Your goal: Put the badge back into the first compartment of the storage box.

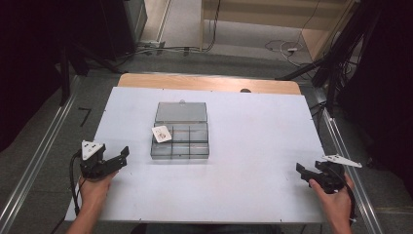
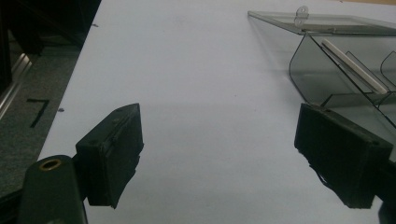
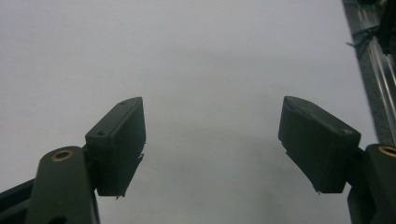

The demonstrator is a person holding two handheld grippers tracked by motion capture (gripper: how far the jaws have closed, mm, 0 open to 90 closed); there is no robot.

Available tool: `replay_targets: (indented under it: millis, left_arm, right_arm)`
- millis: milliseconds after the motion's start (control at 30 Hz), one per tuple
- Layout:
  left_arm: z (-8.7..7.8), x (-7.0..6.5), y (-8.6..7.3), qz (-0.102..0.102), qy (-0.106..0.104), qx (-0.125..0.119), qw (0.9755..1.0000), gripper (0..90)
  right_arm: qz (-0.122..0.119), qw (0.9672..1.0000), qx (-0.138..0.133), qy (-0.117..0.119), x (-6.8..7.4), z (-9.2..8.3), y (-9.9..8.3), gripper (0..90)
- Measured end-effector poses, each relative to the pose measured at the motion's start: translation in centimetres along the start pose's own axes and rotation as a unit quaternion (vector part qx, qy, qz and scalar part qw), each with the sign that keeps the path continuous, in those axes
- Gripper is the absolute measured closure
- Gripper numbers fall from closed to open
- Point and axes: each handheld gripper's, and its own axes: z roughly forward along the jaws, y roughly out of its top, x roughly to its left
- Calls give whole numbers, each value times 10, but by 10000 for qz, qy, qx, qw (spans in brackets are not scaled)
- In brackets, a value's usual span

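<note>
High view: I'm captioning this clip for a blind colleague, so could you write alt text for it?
A clear compartment box with its lid open sits mid-table, a white card leaning in its far-left compartment. The person's hands hold the left gripper and the right gripper near the table's front corners, both jaws open, both apart from the box.

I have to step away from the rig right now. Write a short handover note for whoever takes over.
Left tongs: open, holding nothing, at the table's left edge, nearest the box.
Right tongs: open, holding nothing, near the right edge.
The clear smoky plastic compartment box sits mid-table on the white tabletop, lid open and lying flat behind it. A white square card rests tilted over its far-left compartment.
Done: lid is open.
Left: card untouched; likely the next thing to handle.
</note>
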Motion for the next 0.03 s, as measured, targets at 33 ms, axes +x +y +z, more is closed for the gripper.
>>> replay_targets:
  millis: [33]
  left_arm:
    - [0,0,0,6,2,3,10000,156]
  right_arm:
    - [15,10000,-2,-35,-3,0,-3,217]
